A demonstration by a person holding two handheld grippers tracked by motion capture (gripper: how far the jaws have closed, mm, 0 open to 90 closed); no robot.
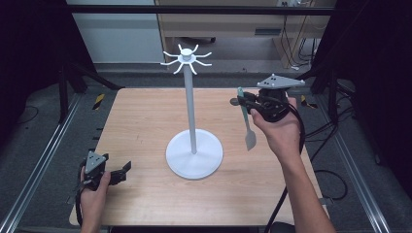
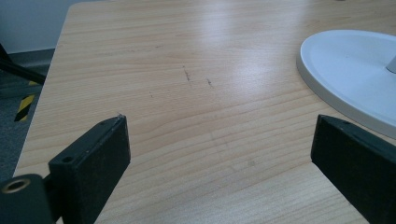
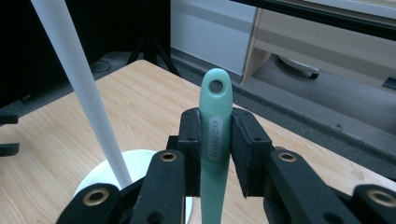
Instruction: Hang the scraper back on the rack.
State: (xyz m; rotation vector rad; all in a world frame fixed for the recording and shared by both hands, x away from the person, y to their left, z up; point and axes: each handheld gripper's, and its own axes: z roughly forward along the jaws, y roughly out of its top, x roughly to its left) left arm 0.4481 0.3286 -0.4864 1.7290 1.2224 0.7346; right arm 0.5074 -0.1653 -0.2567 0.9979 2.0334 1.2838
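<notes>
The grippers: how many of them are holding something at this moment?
1. The right gripper, raised right of the white stand, has its jaws shut on a green spatula. The left gripper, low at the table's near-left corner, is open and holds nothing.

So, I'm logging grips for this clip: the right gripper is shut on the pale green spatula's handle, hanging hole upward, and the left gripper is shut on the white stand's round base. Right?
Not quite. The left gripper is open and holds nothing; in the left gripper view its jaws stand wide apart over the wooden table, with the white stand's round base off to one side. The right gripper is indeed shut on the pale green spatula's handle, hole upward.
</notes>
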